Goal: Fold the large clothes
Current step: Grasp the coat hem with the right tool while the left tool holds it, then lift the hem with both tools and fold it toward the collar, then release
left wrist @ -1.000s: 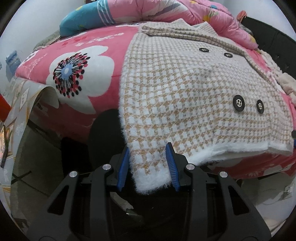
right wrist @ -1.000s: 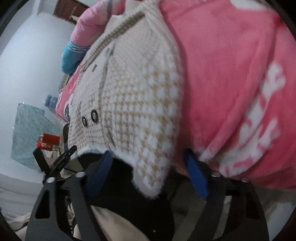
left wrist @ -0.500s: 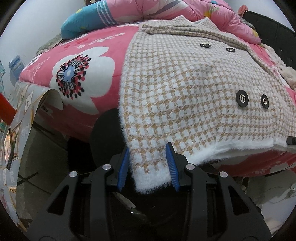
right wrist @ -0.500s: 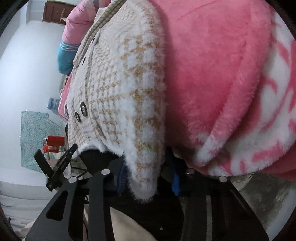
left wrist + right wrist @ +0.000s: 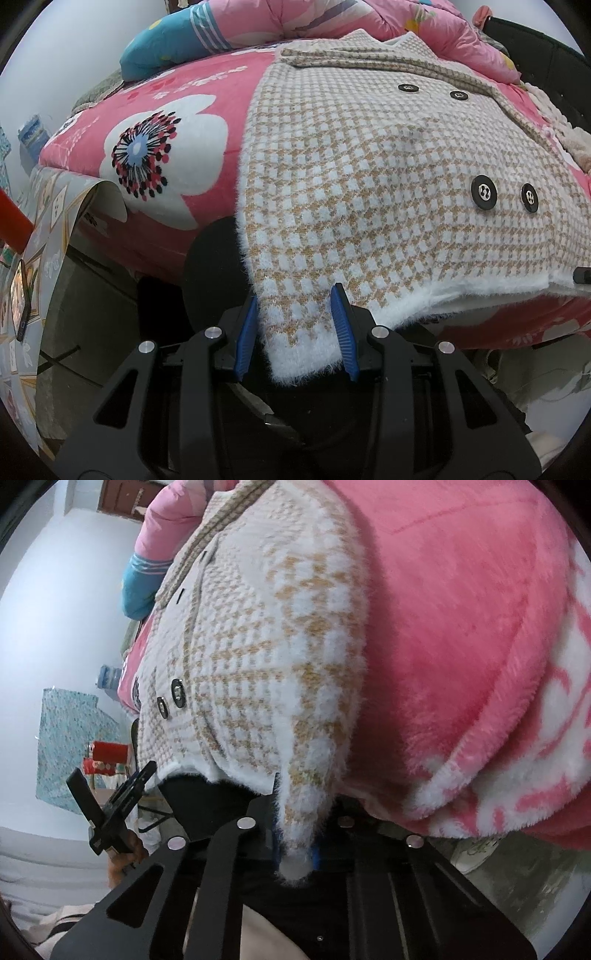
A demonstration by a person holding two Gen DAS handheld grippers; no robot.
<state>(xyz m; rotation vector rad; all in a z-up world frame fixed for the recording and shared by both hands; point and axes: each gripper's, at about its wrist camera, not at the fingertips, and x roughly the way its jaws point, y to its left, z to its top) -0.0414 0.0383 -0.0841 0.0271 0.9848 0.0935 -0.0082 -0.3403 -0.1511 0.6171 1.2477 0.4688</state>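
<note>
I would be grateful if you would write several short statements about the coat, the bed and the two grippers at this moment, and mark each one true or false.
1. The right gripper is clamped on a fuzzy hem corner of the houndstooth coat. True; its jaws have just been closing onto it.
2. The coat's buttons are white. False: the buttons are black.
3. The coat lies on a pink blanket with a large white flower. True.
4. The left gripper hangs clear of the coat. False: the other hem corner sits between its blue pads.
5. The coat is already folded in half. False: it lies spread out.
</note>
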